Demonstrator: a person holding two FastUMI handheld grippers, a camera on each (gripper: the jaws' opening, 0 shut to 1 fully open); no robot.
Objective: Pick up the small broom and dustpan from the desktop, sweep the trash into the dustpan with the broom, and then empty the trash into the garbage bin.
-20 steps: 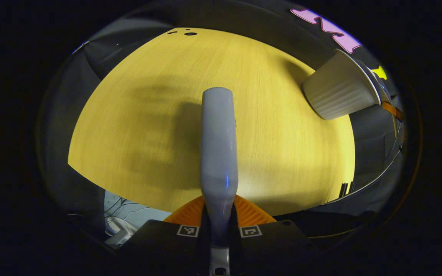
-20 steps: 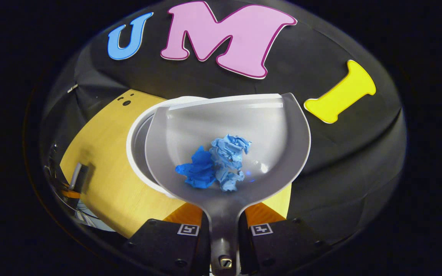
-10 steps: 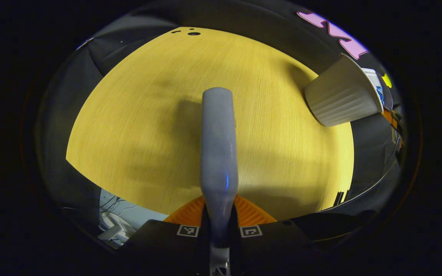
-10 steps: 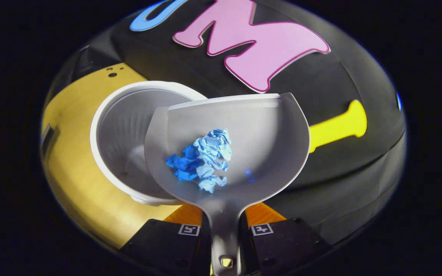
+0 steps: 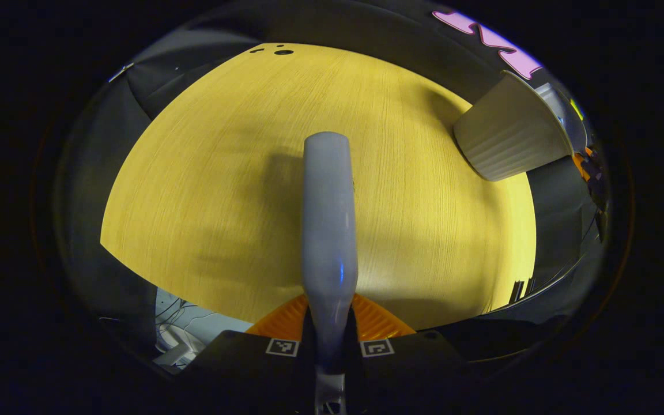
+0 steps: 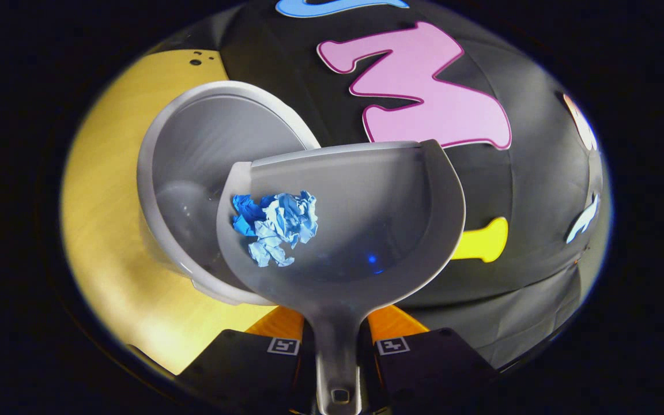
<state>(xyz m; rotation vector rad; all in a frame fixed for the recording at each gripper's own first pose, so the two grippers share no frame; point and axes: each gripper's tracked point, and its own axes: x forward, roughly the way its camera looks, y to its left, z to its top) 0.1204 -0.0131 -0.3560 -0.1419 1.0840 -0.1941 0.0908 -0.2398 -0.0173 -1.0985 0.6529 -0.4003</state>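
Right tongs (image 6: 336, 351): closed on the handle of the dustpan (image 6: 366, 230), both fingers pressing its neck at lower centre of the right gripper view. The pan is tilted toward frame left, its left edge overlapping the open mouth of the garbage bin (image 6: 205, 144). The trash (image 6: 277, 222), a crumpled blue paper wad, is seen at the pan's left wall, right at the bin's rim.

Left tongs (image 5: 329, 346): closed on the broom (image 5: 327, 219), gripped at its lower end at bottom centre of the left gripper view. The broom is held above the bare desk (image 5: 222, 173); the bin is seen at upper right of that frame.

Handling, judged: the wad is taken to be very light and springy, so it may cling to the pan or bounce off the rim; a steeper tilt is probably needed. The pan appears stiff, smooth plastic; the grip at the narrow neck is judged correct, though twisting is possible there. The bin looks thin-walled and easily nudged. Emptying is not yet done.
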